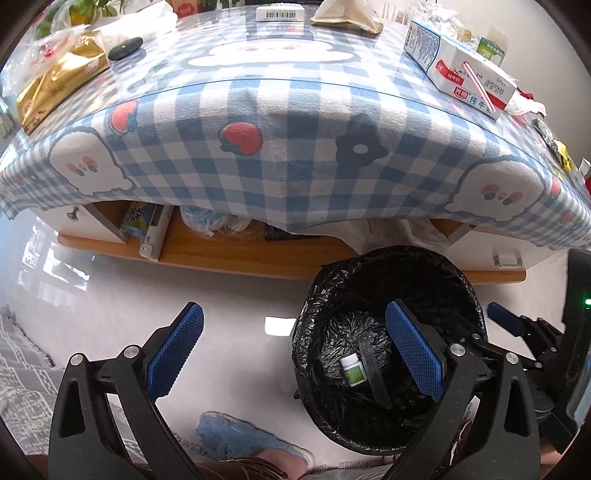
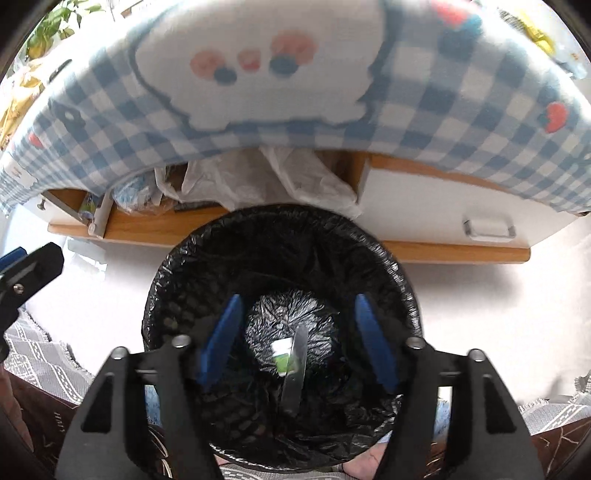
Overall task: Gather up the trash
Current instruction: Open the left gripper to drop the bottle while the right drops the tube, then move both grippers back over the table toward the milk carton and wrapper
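Note:
A round bin lined with a black bag stands on the pale floor in front of the low table. At its bottom lie a small white bottle with a green label and a long flat dark strip. My right gripper hangs straight over the bin, open, with no pad touching anything; the strip and bottle show far below between its fingers. My left gripper is open and empty, beside the bin's left rim.
On the blue checked tablecloth lie a milk carton with a straw, a gold tissue pack, a black oval object, a barcoded white box and a brown paper bag. A person's blue slipper is near the bin.

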Demonstrator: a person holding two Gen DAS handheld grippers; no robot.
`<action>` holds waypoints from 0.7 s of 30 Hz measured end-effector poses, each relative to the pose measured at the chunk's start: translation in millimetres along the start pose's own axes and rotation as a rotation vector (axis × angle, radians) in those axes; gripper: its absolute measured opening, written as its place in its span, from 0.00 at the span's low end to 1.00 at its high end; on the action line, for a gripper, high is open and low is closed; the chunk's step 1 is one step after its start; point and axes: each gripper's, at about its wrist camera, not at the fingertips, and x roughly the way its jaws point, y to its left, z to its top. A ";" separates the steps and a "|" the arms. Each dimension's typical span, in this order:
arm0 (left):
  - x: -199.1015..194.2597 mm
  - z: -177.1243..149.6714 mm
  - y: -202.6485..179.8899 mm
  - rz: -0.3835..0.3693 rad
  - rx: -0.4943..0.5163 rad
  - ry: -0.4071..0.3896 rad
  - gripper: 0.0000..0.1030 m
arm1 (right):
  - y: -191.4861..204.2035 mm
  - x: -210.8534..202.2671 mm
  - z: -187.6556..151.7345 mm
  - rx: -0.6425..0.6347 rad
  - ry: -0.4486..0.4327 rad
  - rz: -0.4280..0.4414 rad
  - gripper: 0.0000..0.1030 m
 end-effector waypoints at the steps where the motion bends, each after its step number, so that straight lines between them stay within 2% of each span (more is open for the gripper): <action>1: -1.4 1.0 0.1 -0.001 -0.001 -0.003 0.94 | -2.1 -4.8 0.7 0.003 -0.009 -0.003 0.72; 4: -7.9 3.7 -0.6 -0.007 -0.002 -0.015 0.94 | -8.7 -21.0 2.5 0.004 -0.047 -0.024 0.84; 7: -16.8 6.3 -2.1 -0.014 -0.002 -0.033 0.94 | -15.7 -37.9 3.9 0.009 -0.084 -0.033 0.91; 13: -37.2 7.3 -6.8 -0.024 0.006 -0.069 0.94 | -34.6 -71.7 11.0 0.077 -0.135 -0.044 0.92; 21: -65.4 7.7 -16.2 -0.052 0.029 -0.102 0.94 | -49.7 -119.0 17.4 0.074 -0.234 -0.075 0.92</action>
